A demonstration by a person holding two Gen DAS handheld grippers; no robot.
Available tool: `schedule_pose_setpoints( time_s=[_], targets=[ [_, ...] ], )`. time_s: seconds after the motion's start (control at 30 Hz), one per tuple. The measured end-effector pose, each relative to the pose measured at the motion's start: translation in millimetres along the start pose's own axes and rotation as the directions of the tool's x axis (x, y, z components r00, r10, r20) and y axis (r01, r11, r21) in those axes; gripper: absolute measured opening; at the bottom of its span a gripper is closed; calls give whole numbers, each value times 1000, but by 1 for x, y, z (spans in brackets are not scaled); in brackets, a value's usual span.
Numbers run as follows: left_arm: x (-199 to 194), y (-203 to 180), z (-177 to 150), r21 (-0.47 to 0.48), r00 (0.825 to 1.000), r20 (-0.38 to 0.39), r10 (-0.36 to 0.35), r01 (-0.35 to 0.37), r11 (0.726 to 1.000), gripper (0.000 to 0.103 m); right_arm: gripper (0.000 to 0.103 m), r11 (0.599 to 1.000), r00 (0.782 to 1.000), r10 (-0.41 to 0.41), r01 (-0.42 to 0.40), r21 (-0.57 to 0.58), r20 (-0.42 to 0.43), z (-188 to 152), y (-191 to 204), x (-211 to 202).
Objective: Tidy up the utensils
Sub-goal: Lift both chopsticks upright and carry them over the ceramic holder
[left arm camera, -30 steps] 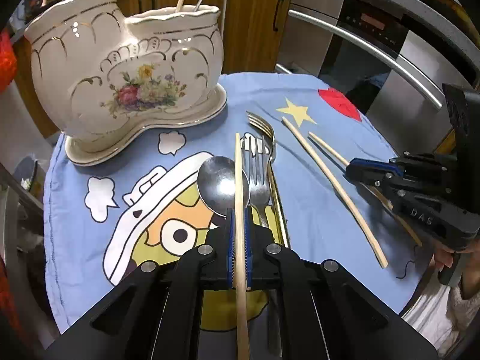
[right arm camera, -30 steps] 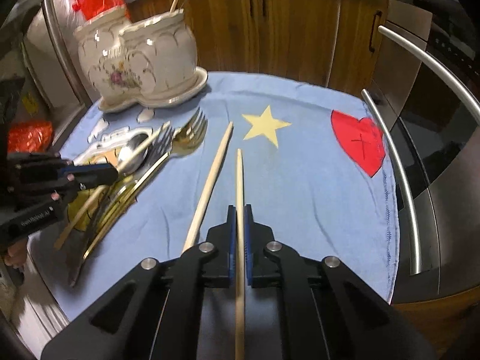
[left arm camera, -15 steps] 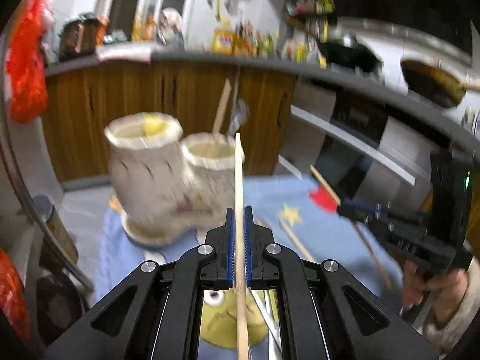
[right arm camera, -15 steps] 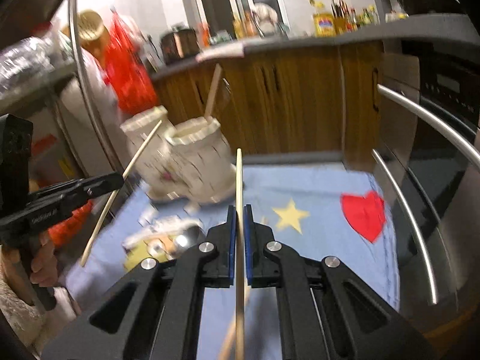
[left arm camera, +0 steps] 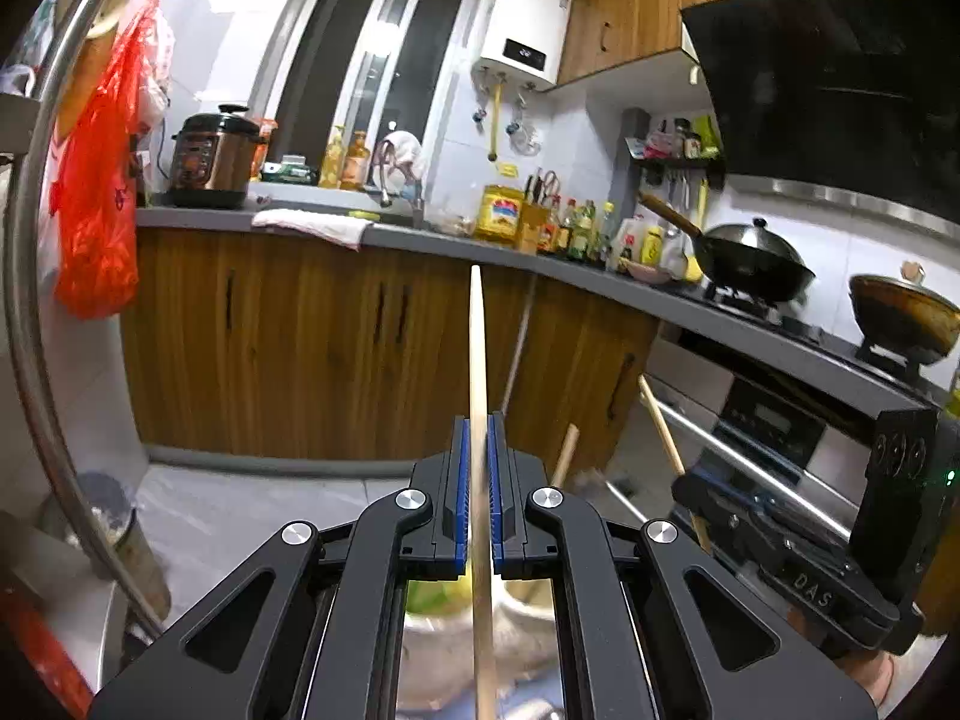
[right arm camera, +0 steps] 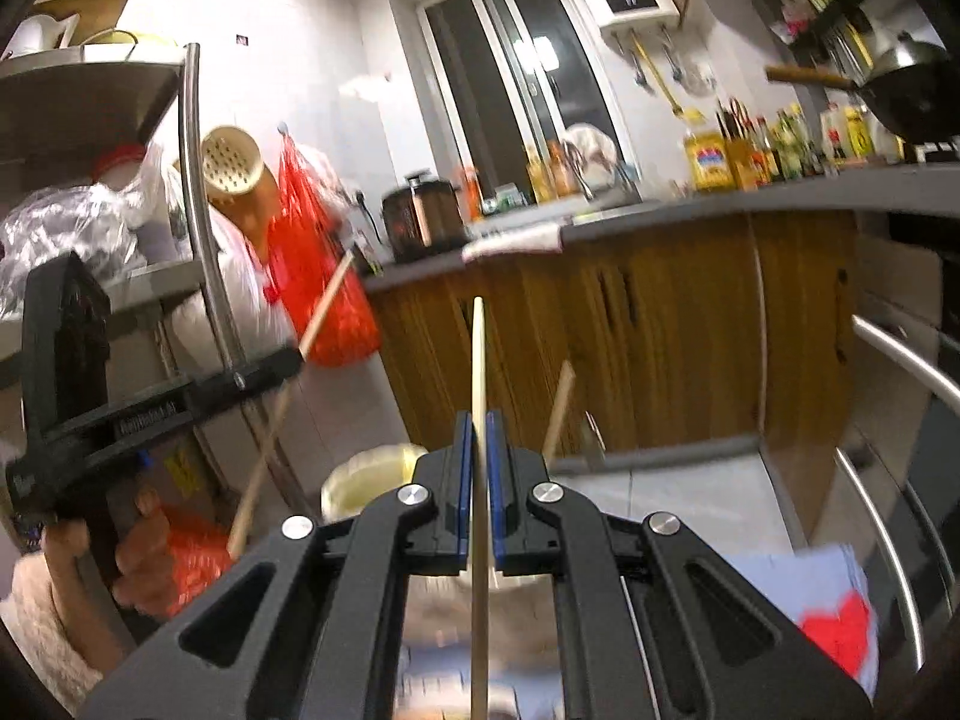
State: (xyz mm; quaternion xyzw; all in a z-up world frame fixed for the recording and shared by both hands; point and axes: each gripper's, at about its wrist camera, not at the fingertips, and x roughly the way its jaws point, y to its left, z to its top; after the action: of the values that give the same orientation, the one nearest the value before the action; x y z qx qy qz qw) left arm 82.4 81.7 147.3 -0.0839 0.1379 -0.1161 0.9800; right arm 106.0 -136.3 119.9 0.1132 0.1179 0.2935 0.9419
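My left gripper (left arm camera: 478, 420) is shut on a wooden chopstick (left arm camera: 477, 348) that points upward; it also shows at the left of the right wrist view (right arm camera: 264, 369) with its chopstick (right arm camera: 324, 306). My right gripper (right arm camera: 478, 420) is shut on a second wooden chopstick (right arm camera: 478, 354), also upright; it shows at the right of the left wrist view (left arm camera: 690, 489) with its chopstick (left arm camera: 660, 426). The white ceramic holder (right arm camera: 372, 474) sits just below both grippers, mostly hidden behind the jaws, with another chopstick (right arm camera: 559, 408) standing in it.
Wooden cabinets (left arm camera: 300, 360) and a grey counter (left arm camera: 420, 237) with bottles lie ahead. An oven with a steel handle (right arm camera: 900, 354) is on the right. A metal rack post (right arm camera: 204, 210) and a red bag (left arm camera: 96, 204) are at the left. The blue cloth (right arm camera: 828, 600) shows at the lower right.
Both grippers have lifted their chopsticks off the cloth and tilted upward. The holder has dropped from mid-view to beneath the jaws, and the table is almost out of sight.
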Motion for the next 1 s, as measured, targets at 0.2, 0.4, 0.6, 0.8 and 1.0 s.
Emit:
schedule_pose_setpoints(
  time_s=[0.2, 0.4, 0.6, 0.8, 1.0],
  targets=[
    [30, 17, 7, -23, 1000, 18, 21, -21, 1000, 6, 5, 999, 997, -26, 23, 43, 73, 15, -2, 44],
    [52, 25, 4, -21, 998, 30, 49, -49, 999, 6, 5, 997, 993, -66, 62, 40, 101, 13, -10, 75],
    [57, 26, -5, 12, 994, 70, 78, -79, 997, 6, 5, 995, 992, -81, 74, 74, 96, 0, -29, 89],
    [63, 33, -11, 10, 994, 66, 83, -84, 996, 6, 5, 992, 990, -102, 94, 87, 94, -12, -36, 97],
    [66, 36, -17, 10, 995, 65, 79, -80, 997, 6, 5, 991, 989, -120, 114, 64, 90, -21, -31, 100]
  ],
)
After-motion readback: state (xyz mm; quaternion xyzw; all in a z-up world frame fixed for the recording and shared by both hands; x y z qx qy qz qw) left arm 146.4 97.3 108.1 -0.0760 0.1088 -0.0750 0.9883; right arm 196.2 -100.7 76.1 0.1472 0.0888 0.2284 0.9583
